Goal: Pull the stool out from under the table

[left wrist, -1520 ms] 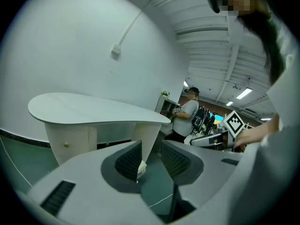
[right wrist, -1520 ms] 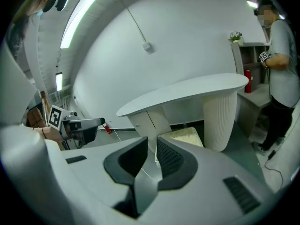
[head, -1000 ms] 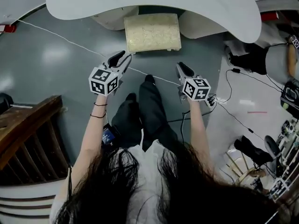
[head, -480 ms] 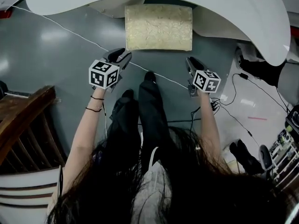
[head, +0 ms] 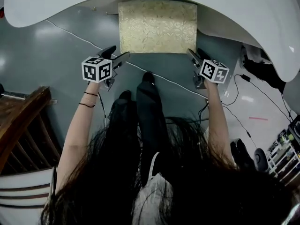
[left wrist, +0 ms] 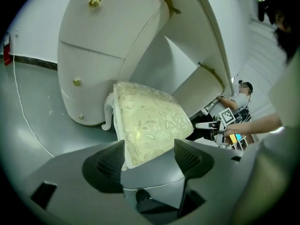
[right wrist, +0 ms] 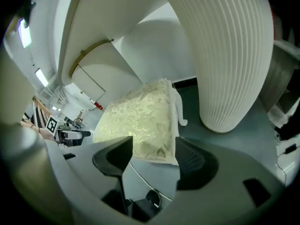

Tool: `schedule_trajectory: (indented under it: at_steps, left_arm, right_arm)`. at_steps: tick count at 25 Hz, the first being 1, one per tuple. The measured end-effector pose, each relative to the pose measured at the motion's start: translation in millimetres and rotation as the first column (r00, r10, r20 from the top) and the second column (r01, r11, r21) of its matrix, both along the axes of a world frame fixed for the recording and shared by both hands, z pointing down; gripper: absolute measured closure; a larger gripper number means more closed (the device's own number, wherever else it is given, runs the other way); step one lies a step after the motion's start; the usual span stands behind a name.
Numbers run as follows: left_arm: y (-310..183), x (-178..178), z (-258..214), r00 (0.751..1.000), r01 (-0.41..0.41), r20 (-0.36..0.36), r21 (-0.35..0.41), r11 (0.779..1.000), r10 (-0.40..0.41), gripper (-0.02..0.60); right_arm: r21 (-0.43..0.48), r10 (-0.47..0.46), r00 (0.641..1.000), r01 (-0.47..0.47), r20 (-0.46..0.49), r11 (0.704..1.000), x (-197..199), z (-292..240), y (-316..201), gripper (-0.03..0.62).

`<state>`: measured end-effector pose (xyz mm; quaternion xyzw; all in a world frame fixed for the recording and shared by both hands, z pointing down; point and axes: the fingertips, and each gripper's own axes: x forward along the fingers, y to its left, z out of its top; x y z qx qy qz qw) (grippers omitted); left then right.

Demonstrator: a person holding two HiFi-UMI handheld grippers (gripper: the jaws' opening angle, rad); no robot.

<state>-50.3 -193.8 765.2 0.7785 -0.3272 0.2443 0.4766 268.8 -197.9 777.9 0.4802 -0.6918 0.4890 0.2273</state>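
Observation:
A stool (head: 157, 27) with a cream floral cushion stands partly under the white table (head: 243, 18). My left gripper (head: 115, 57) is at the stool's near left corner, and its jaws are opening. In the left gripper view the cushion corner (left wrist: 145, 125) lies between the spread jaws of the left gripper (left wrist: 150, 158), with no pad pressing it. My right gripper (head: 196, 56) is at the near right corner, its jaws also opening. In the right gripper view the cushion edge (right wrist: 140, 121) shows in the gap of the right gripper (right wrist: 154, 158).
The table's ribbed white pedestal (right wrist: 229, 55) stands right of the stool, and a cabinet base (left wrist: 89, 64) to its left. A white cable (head: 79, 36) crosses the grey floor. A wooden piece (head: 18, 121) is at the left, with black cables (head: 243, 97) at the right. The person's legs (head: 145, 111) are behind the grippers.
Both grippers have moved forward to the stool's near corners, and their jaws have gone from shut to spread. The stool now fills more of the head view.

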Motion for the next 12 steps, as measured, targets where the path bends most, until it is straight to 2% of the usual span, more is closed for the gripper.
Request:
schedule_trajectory:
  at_steps: [4,9,12]
  left_arm:
    - [-8,5,28,1.000,0.028,-0.002,-0.076,0.997,-0.028,0.236]
    - [-17,10,53,0.985,0.148,-0.067,-0.166,0.975,-0.160,0.224]
    - [-16,13,59,0.979,0.161,-0.092,-0.180,0.970,-0.180,0.224]
  right_arm:
    - [-0.042,0.014,1.000,-0.014,0.011,0.999,11,20,-11,0.315]
    - [-0.098,0.030,0.987,-0.015,0.157,0.995,7,37,-14,0.299]
    - [-0.128,0.059,0.968,-0.028,0.245,0.991,2,41,-14,0.299]
